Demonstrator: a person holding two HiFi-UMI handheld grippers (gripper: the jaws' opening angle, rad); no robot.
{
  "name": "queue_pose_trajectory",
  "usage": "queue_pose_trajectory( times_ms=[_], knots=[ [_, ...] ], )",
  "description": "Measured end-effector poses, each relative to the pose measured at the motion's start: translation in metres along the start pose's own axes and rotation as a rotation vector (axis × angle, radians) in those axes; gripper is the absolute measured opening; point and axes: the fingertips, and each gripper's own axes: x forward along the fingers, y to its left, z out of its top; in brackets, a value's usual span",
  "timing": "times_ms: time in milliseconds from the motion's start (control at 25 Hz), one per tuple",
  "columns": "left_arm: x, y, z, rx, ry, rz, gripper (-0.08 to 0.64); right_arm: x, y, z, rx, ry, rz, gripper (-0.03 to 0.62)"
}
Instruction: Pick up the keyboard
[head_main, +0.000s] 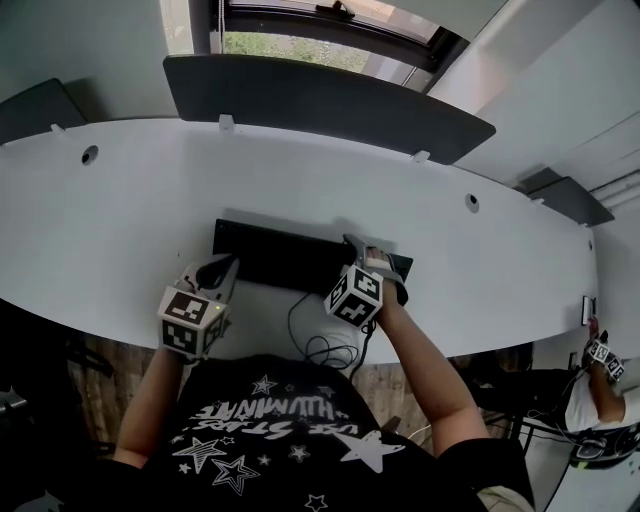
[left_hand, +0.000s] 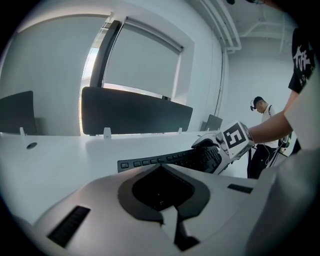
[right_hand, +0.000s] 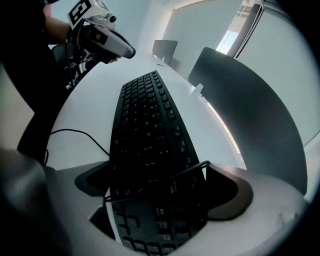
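Gripping the keyboard (head_main: 285, 255) at its 3 o'clock end, right gripper (head_main: 375, 262) had a cable (right_hand: 190, 170) crossing its jaws, left gripper (head_main: 222, 270) closed and empty at 8 o'clock.

White curved desk (head_main: 120, 200), dark divider panel (head_main: 320, 100), window behind (head_main: 290, 45), person standing nearby (left_hand: 265, 117)

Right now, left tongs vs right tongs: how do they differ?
Left tongs are shut and empty; right tongs clamp the keyboard. Left tongs sit by its left end, right tongs at its right end. Both carry a marker cube.
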Motion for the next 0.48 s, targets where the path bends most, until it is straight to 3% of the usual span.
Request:
queue_pose_trajectory(
  times_ms=[160, 480],
  knots=[
    [-0.001, -0.005, 0.007, 0.028, -0.014, -0.028, 0.008, -0.006, 0.002, -0.002, 0.024, -0.04, -0.078, 0.571],
    [0.0, -0.011, 0.013, 0.087, 0.001, -0.065, 0.009, -0.014, 0.004, 0.002, -0.03, -0.05, -0.196, 0.571]
  ],
)
